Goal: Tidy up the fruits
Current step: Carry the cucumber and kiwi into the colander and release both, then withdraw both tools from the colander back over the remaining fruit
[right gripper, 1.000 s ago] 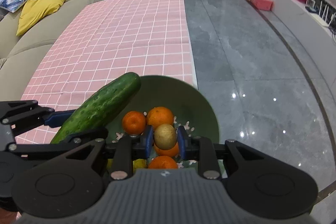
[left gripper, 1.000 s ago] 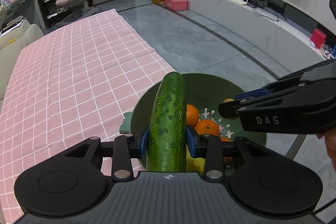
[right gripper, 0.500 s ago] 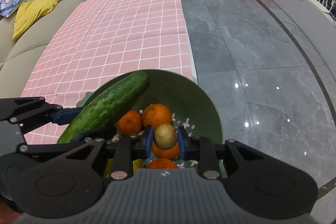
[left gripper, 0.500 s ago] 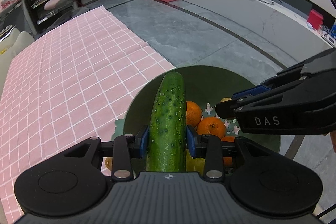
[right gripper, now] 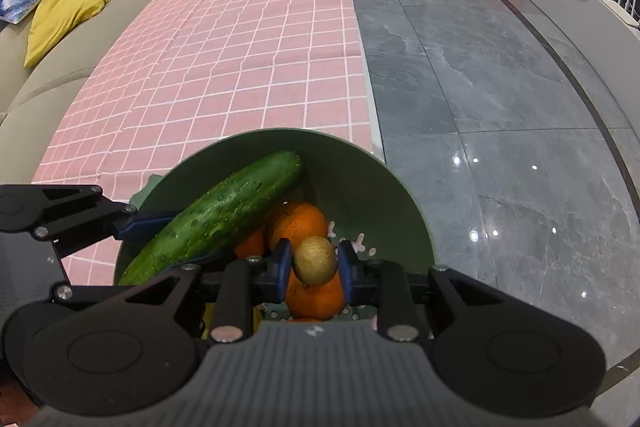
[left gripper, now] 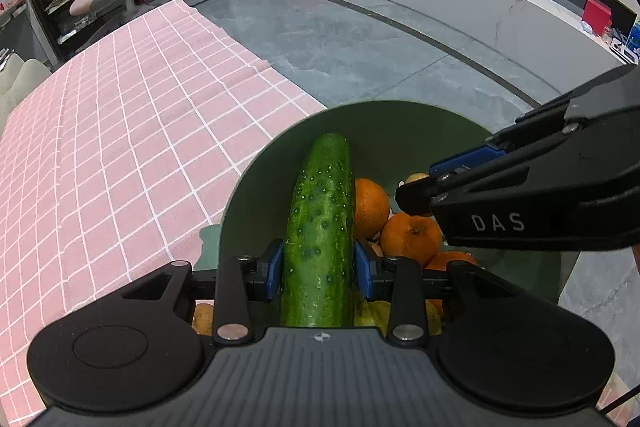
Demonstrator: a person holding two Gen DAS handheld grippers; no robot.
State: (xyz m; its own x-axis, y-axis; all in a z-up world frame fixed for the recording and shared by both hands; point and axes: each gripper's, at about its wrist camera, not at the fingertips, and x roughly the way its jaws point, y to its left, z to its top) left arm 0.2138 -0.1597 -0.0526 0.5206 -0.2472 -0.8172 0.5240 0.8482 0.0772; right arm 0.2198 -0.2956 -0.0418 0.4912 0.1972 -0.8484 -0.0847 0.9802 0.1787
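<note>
Tabletop (right gripper: 224, 67): pink checked cloth, stretching ahead of both tools; the bowl stands at its near edge.
Bowl (left gripper: 400, 131): green, deep-walled, directly below and ahead of both tools; rigid, probably light.
Cucumber (left gripper: 320, 223): clamped at mid-length by the left tool (left gripper: 319, 269), its far end reaching over the bowl; stiff, fairly heavy, the wet-looking skin likely slippery, so a central hold limits tipping.
Oranges (right gripper: 298, 223): heaped in the bowl beneath the right tool; firm, round, liable to roll.
Small brown fruit (right gripper: 315, 260): pinched between the blue pads of the right tool (right gripper: 315, 267), above the oranges; light, probably thin-skinned, so it calls for gentle pressure across its widest part.
</note>
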